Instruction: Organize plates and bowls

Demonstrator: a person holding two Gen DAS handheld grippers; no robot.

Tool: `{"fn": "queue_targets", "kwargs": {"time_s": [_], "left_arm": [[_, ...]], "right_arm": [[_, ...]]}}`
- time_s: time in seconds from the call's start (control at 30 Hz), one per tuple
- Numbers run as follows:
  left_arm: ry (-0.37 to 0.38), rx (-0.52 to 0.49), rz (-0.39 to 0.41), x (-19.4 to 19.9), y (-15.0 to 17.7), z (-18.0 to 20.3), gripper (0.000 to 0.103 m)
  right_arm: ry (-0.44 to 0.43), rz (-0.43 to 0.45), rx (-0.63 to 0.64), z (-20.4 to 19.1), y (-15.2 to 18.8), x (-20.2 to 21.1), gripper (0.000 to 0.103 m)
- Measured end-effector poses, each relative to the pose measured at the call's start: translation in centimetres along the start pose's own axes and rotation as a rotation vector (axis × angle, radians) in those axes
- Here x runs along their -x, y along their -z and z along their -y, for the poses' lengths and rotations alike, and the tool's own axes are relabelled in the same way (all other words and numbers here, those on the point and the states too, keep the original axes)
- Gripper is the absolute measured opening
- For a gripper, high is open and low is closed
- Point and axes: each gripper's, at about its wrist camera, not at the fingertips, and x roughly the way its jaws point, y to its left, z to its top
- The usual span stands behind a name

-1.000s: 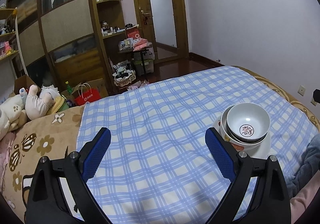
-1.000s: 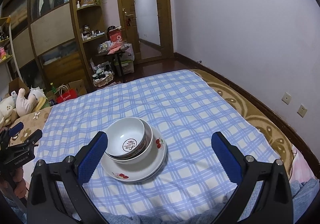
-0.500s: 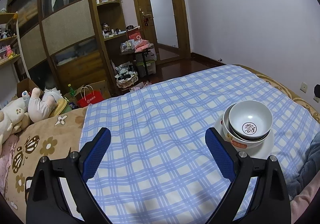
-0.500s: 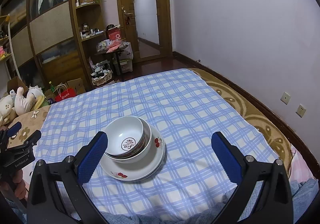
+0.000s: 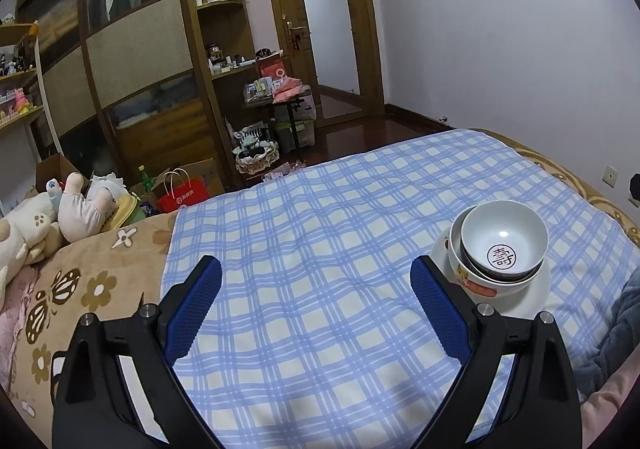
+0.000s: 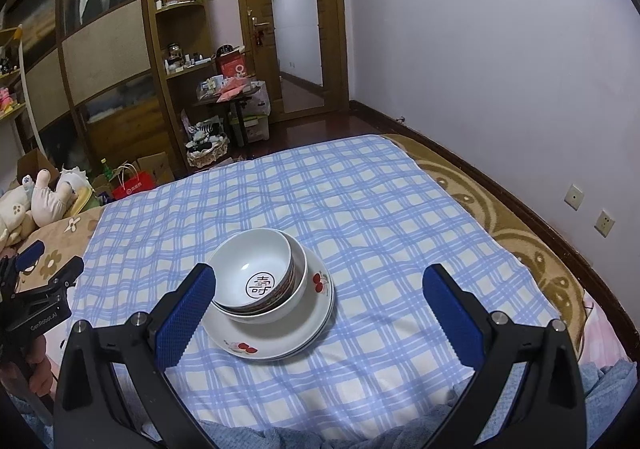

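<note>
1. Nearest the right wrist camera, the right claw [image 6: 320, 301] stood wide apart and held nothing. Its left pad sat just beside the stack at about 9 o'clock of it; whether it touched the rim I could not tell.
2. The left claw [image 5: 316, 297] was likewise wide apart and empty, over bare checked cloth [image 5: 320, 249], with the stack at its 2 o'clock, past the right pad.
3. The stack lay near the front of the bed [image 6: 540, 257]: a small bowl [image 6: 252, 269] with a character mark nested in a larger bowl [image 6: 298, 285], both resting on plates [image 6: 280, 345] with red fruit prints.
4. By my reading the organizing looked essentially finished: no loose plate or bowl showed elsewhere on the cloth. The top bowl sat slightly off-centre toward 9 o'clock, so a small nudge might remain.
5. Farther off, only the wardrobe and door [image 6: 296, 29] appeared.
</note>
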Motion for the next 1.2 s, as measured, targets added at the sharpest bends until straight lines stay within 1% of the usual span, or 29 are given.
{"fn": "queue_targets", "kwargs": {"time_s": [0.5, 0.7, 1.2], "left_arm": [[-0.008, -0.015, 0.007, 0.02, -0.16, 0.24, 0.094], [-0.022, -0.035, 0.029, 0.48, -0.26, 0.38, 0.094], [-0.016, -0.055, 0.039, 0.62, -0.19, 0.51, 0.094]], "right_arm": [[0.017, 0.01, -0.004, 0.09, -0.05, 0.08, 0.103], [0.02, 0.011, -0.005, 0.18, -0.1, 0.08, 0.103], [0.02, 0.011, -0.006, 0.26, -0.12, 0.13, 0.103]]}}
